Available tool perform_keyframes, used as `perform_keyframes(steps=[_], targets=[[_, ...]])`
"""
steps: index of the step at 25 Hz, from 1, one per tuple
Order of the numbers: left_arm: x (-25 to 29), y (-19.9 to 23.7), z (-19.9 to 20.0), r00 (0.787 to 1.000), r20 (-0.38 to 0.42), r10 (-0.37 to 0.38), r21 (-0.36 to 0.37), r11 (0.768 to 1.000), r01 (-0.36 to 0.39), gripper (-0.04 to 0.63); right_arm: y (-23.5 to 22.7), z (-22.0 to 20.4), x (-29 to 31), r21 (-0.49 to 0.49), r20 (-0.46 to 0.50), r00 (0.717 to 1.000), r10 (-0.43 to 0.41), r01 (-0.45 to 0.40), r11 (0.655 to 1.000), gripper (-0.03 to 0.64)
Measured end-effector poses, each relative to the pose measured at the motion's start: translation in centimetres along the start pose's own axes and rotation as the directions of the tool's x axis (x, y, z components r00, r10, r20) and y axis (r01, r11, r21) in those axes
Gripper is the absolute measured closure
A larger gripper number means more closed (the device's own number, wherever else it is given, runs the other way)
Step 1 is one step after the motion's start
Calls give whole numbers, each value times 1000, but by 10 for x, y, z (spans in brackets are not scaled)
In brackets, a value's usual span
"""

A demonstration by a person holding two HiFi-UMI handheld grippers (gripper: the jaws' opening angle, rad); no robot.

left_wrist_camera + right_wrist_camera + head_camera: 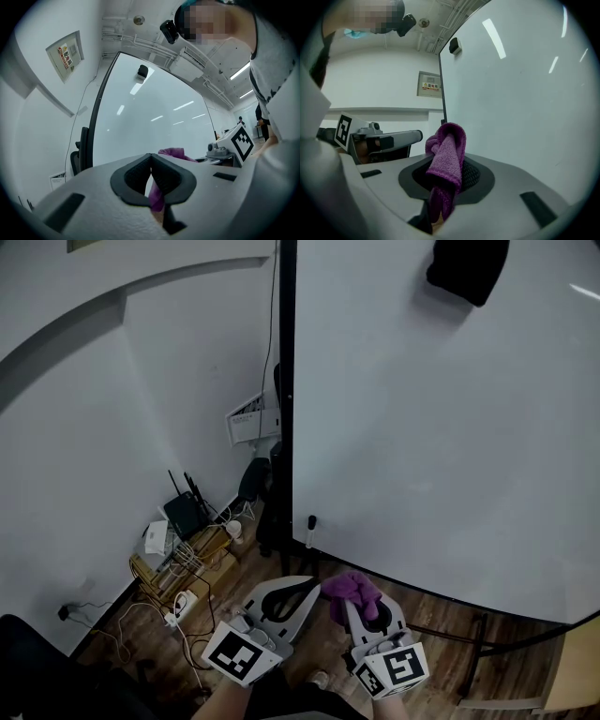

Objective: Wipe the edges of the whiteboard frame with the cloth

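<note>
The whiteboard (441, 427) stands upright, with its black frame edge (287, 381) running down its left side. A purple cloth (352, 589) is bunched in my right gripper (359, 607), which is shut on it just below the board's bottom edge. In the right gripper view the cloth (447, 150) sticks up from between the pads of that gripper (447, 174), and the frame (442, 89) rises behind it. My left gripper (314, 585) is shut, its tip right beside the cloth. In the left gripper view its jaws (151, 161) meet, and the cloth (172, 152) shows behind them.
A black eraser (466, 268) clings to the board's top. A marker (310, 524) sits near the frame's lower left corner. A router with tangled cables (185, 514) lies on the wooden floor by the wall, near a black chair (253, 479). A white wall box (251, 418) hangs left of the frame.
</note>
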State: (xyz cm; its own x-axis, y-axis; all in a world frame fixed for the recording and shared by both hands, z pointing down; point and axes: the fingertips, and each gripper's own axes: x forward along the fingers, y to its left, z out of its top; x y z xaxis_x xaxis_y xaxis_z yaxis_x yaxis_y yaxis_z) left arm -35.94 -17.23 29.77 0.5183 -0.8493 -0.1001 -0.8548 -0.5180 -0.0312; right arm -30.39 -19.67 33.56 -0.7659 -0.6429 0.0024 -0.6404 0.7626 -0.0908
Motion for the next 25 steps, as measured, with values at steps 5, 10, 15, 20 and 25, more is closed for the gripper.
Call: perform_keyframes(steps=[5,10,15,20,25], targets=[[2,17,-7,999,-15,-45,-2,999,45,578,1,-12,19,21,-8,999,-38,39,999,546],[3,45,-7,994,-24,-106,-24,994,106,578,4,-20,44,51,-32,994,-105,106,993,546],[4,63,-18,982,-36,-184,-32,983,183,578,2,-35,66,75,-41,982,-184,187,980,546],[3,75,-37,968,-51,-245,-59,968,242,578,2,-50,81,82,-53,967,-249,253,964,546],[11,87,-55,954,-64,-292,-93,954,286,578,-9,-71,98,98,-84,953,-292,300,949,546]])
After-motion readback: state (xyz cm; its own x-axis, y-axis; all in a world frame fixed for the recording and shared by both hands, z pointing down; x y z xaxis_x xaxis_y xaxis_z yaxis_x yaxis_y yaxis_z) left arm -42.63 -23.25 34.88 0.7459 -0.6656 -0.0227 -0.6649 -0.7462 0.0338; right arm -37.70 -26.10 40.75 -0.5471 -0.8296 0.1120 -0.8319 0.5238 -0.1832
